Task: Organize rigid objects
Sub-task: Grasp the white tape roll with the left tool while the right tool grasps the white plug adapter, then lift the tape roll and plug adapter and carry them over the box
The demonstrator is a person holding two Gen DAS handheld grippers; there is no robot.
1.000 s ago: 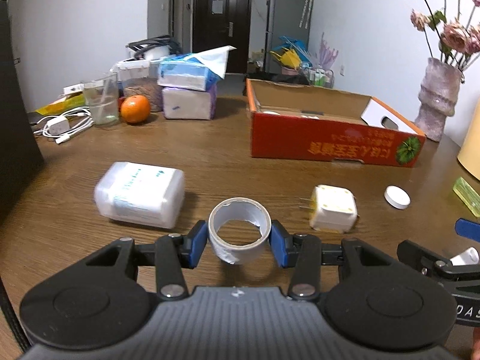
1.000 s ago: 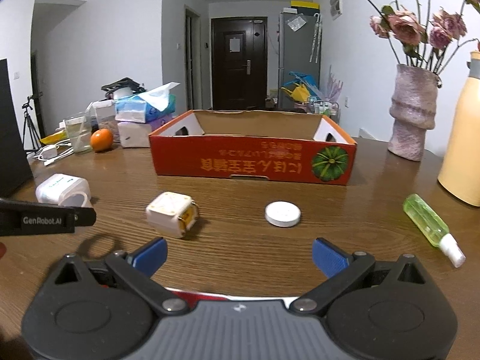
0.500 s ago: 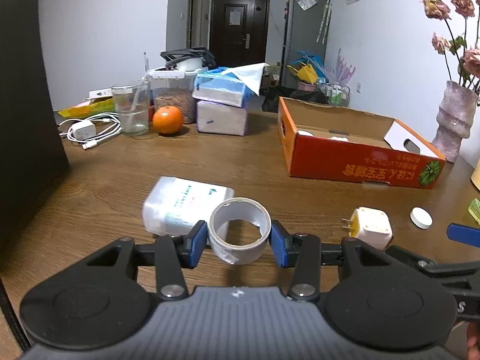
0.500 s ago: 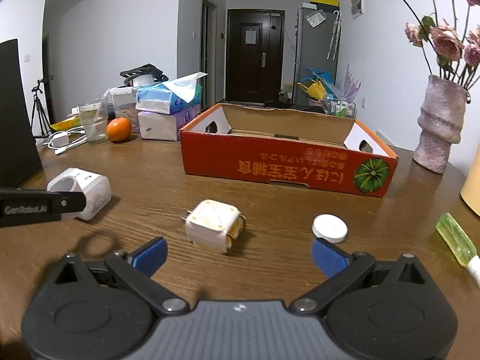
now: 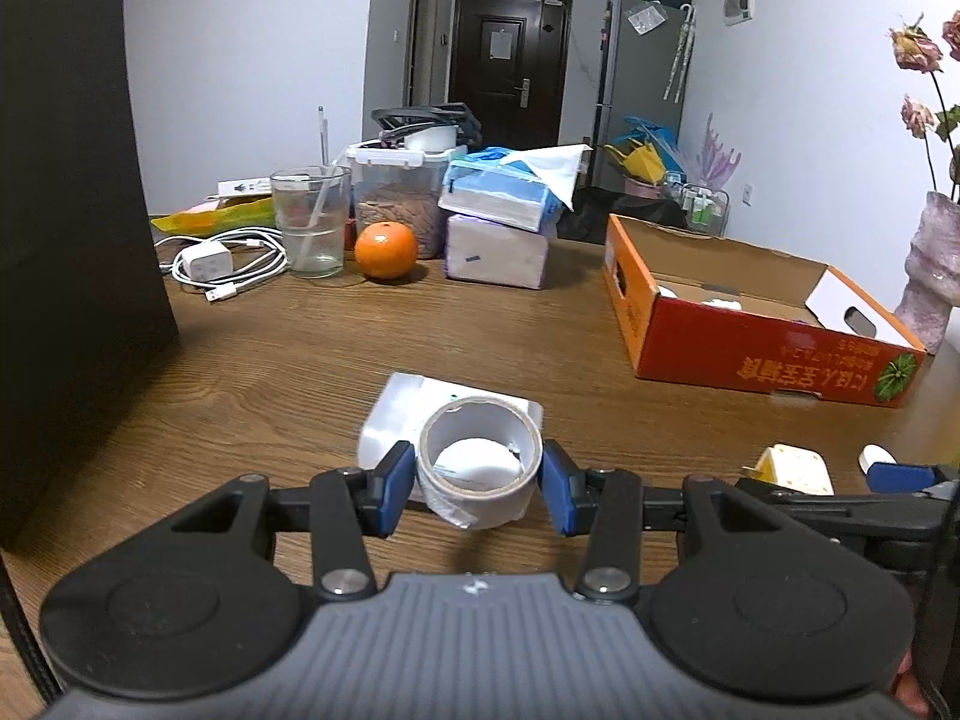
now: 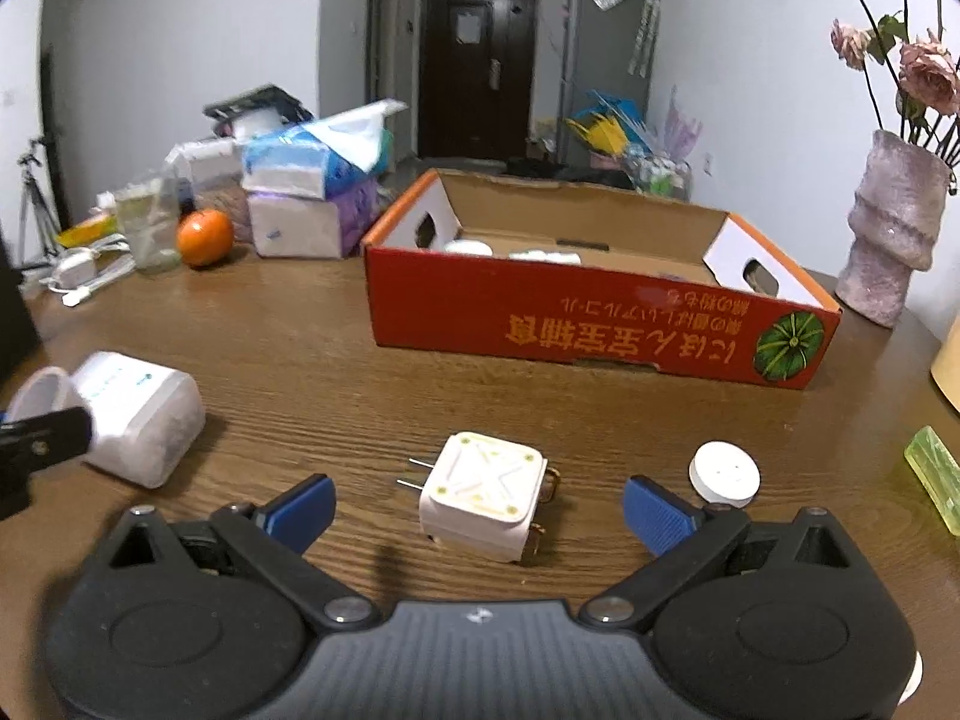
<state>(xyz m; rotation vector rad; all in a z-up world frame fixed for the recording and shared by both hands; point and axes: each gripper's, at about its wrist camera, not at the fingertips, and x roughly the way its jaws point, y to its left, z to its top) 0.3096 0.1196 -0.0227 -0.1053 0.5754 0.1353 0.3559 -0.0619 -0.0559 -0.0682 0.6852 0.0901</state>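
1. The left gripper (image 5: pixel 478 489) pinches a roll of tape (image 5: pixel 480 462): its blue pads press on the roll's two opposite sides, and the roll's open bore faces the camera, so its axis runs along the fingers.

2. In the left wrist view the roll sits at lower centre, in front of a white plastic-wrapped pack (image 5: pixel 414 414) lying on the wooden table (image 5: pixel 288 360). Whether the roll is lifted clear of the table cannot be told for sure.

3. The red cardboard box (image 5: pixel 750 348), open at the top and already holding a few white items, lies to the right and further up the frame from the held roll. Judged from the task, that is where the roll goes, so the carry would run rightward and away from the camera.

4. The right gripper (image 6: pixel 480 510) is spread wide with nothing between its pads. A white plug adapter (image 6: pixel 486 498) lies on the table in the gap between them, at lower centre of the right wrist view, not touched by either pad. Its two prongs point to the left of the frame, so its plug axis lies across the fingers' line.

5. A small white round cap (image 6: pixel 724 474) lies just right of the right blue pad; a green translucent bottle (image 6: pixel 936 480) is at the right edge.

6. The right gripper is the nearer one to the adapter; both grippers point forward and downward toward the tabletop.
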